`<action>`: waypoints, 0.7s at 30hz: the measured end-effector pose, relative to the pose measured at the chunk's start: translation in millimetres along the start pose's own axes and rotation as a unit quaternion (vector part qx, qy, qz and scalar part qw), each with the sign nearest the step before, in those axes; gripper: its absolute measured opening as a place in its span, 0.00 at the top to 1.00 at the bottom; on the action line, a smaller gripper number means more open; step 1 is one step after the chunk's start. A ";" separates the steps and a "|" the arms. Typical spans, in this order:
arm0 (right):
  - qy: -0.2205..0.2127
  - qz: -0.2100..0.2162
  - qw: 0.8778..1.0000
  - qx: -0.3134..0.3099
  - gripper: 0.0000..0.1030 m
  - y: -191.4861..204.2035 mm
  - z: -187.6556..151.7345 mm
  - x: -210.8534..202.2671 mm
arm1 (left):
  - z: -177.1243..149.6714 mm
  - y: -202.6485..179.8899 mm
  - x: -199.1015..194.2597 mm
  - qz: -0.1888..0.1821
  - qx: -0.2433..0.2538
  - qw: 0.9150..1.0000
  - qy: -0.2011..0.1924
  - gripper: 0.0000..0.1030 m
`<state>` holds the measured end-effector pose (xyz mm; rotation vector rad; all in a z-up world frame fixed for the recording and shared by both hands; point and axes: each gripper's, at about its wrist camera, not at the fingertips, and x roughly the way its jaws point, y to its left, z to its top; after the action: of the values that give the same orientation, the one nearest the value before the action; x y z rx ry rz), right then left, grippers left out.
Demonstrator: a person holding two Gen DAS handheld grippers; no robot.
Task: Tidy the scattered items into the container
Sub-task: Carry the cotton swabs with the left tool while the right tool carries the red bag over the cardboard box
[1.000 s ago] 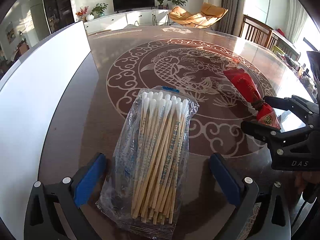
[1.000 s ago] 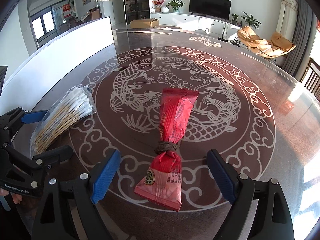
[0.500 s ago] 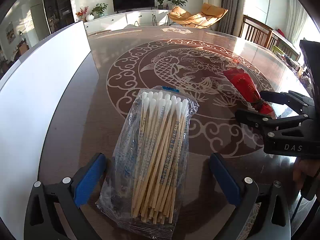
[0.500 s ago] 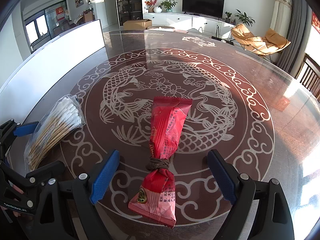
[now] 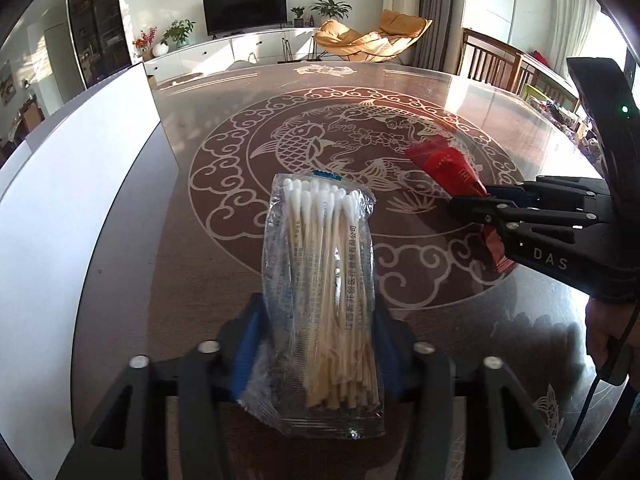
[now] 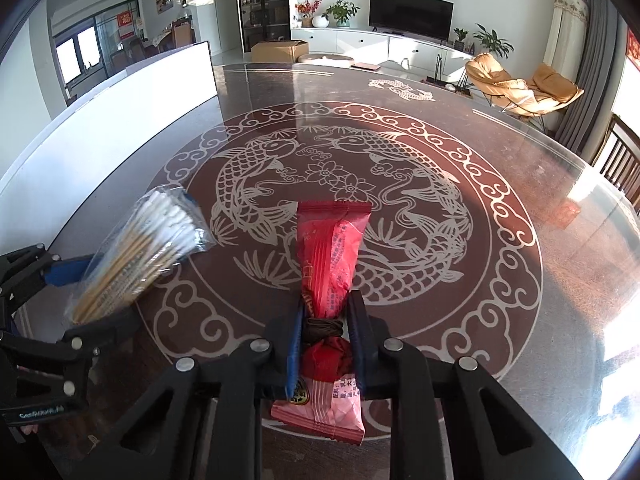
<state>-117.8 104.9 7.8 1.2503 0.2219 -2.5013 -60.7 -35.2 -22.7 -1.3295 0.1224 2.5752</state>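
Both grippers squeezed in: left gripper (image 5: 316, 344) clenched on the light, crinkly swab bag (image 5: 320, 280); right gripper (image 6: 326, 336) closing on the soft red packet's (image 6: 330, 256) tied waist at 6 o'clock.

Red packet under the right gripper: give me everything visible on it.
The red packet is a long crinkly plastic wrapper with crimped ends, small printed text and a round dark logo near its close end. A dark cord ties it into a narrow waist. It lies lengthwise on the patterned table, pointing away from the camera. The right gripper is closing on that waist, blue pads against both sides. In the left wrist view it shows its far end beyond the black fingers.
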 end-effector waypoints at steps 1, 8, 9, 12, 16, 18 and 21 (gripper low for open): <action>-0.002 0.001 1.000 0.003 0.79 -0.1 -2.2 -4.8 | -1.0 0.1 -2.1 -0.013 -0.007 1.000 0.003 0.75; -0.015 0.050 0.998 0.031 0.79 8.4 -27.5 -48.4 | -16.1 2.8 -41.8 -0.045 -0.055 0.997 -0.017 0.75; -0.010 0.056 0.998 0.028 0.79 12.5 -31.2 -48.9 | -20.4 6.6 -43.5 -0.053 -0.071 0.996 -0.016 0.75; -0.013 0.072 0.997 0.020 0.79 27.6 -33.4 -54.4 | -26.5 18.7 -57.5 -0.051 -0.098 0.994 -0.022 0.75; -0.052 0.103 0.993 0.002 0.79 57.4 -3.7 -77.7 | -16.7 58.3 -113.3 -0.045 -0.138 0.987 -0.073 0.75; -0.076 0.130 0.989 -0.007 0.79 78.6 23.1 -92.0 | -7.8 94.6 -143.0 -0.021 -0.155 0.983 -0.096 0.75; -0.106 0.180 0.978 -0.030 0.79 125.4 72.1 -109.2 | 2.8 163.0 -175.1 0.039 -0.184 0.976 -0.114 0.75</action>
<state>-65.2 -7.7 139.6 0.8974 0.0157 -2.2705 -6.1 -222.8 115.3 -1.1416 -0.3673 2.8951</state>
